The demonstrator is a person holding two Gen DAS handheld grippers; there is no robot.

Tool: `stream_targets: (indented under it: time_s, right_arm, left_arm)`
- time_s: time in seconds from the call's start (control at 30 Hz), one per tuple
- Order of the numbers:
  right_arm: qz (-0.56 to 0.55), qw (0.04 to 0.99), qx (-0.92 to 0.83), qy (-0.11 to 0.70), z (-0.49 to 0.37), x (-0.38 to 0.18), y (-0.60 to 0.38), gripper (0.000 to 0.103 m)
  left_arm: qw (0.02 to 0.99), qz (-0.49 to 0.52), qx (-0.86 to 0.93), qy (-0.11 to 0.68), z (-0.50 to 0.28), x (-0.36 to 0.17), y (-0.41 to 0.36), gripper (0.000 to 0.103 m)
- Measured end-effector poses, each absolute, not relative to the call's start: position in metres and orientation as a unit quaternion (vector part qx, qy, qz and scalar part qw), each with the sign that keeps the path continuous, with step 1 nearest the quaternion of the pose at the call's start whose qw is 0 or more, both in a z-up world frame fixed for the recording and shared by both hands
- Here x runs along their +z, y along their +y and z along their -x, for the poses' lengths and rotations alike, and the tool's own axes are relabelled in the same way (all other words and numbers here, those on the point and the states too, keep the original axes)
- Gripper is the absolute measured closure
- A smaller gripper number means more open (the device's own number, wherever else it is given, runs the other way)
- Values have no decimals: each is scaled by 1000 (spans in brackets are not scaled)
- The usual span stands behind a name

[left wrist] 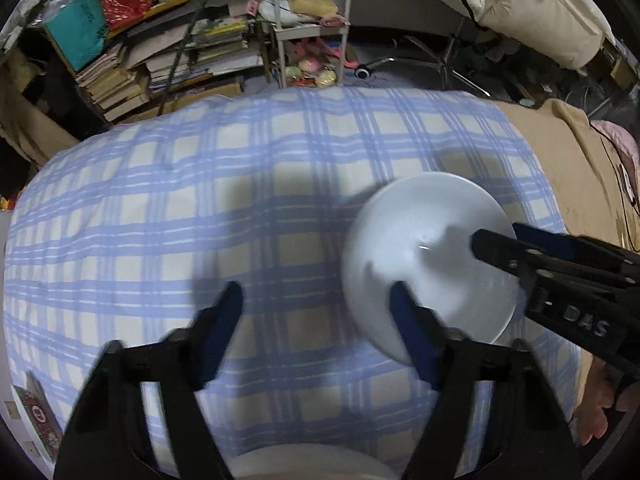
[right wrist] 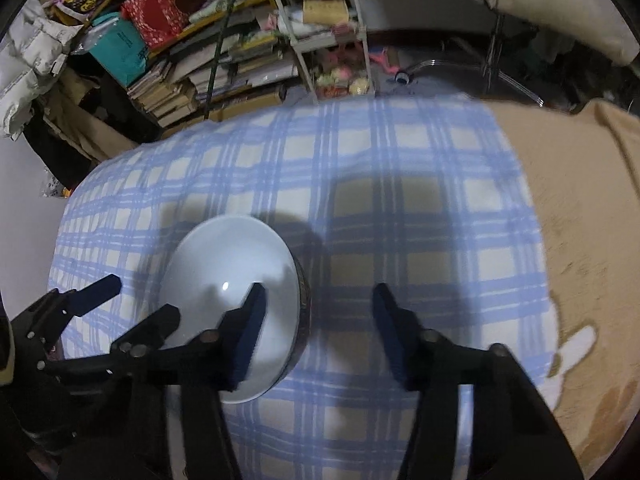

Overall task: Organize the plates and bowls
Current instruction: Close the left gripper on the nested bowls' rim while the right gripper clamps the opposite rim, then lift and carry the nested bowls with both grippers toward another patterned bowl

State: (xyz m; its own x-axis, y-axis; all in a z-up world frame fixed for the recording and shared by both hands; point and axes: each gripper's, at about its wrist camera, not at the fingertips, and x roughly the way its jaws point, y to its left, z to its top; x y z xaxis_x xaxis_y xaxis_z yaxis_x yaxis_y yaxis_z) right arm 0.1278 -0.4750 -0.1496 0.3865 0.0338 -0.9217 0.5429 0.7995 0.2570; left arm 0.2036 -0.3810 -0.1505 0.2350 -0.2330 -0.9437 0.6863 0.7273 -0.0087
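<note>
Resting on a blue-checked cloth [left wrist: 200,200], the round white ceramic bowl [left wrist: 432,252] sits beneath the left tool [left wrist: 316,312] and right tool [right wrist: 320,304], both partly open, gripping nothing.

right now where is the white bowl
The white bowl sits on the blue checked cloth, between the left tongs and right tongs, one finger of each over it.

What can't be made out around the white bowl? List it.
- Left wrist view: near rim of the white round ceramic bowl, behind the left gripper finger; contact blurred.
- Left wrist view: pale round object, cut off by the bottom edge.
- Right wrist view: bowl's dark outer band, blurred.
</note>
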Motion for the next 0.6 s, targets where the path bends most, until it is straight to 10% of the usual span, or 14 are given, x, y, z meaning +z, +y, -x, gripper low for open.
stream_targets:
  time_s: [0.03, 0.17, 0.6]
  right_arm:
    - [-282, 781, -157, 534, -128, -155, -477, 63]
    - [-346, 765, -124, 529, -124, -170, -481, 88]
    - [-321, 774, -131, 530, -112, -149, -442, 90]
  left_arm:
    - [755, -213, -304, 541, -202, -154, -384, 72]
    - [748, -178, -313, 558, -201, -158, -386, 94]
    - [759, -182, -311, 543, -185, -113, -361, 94]
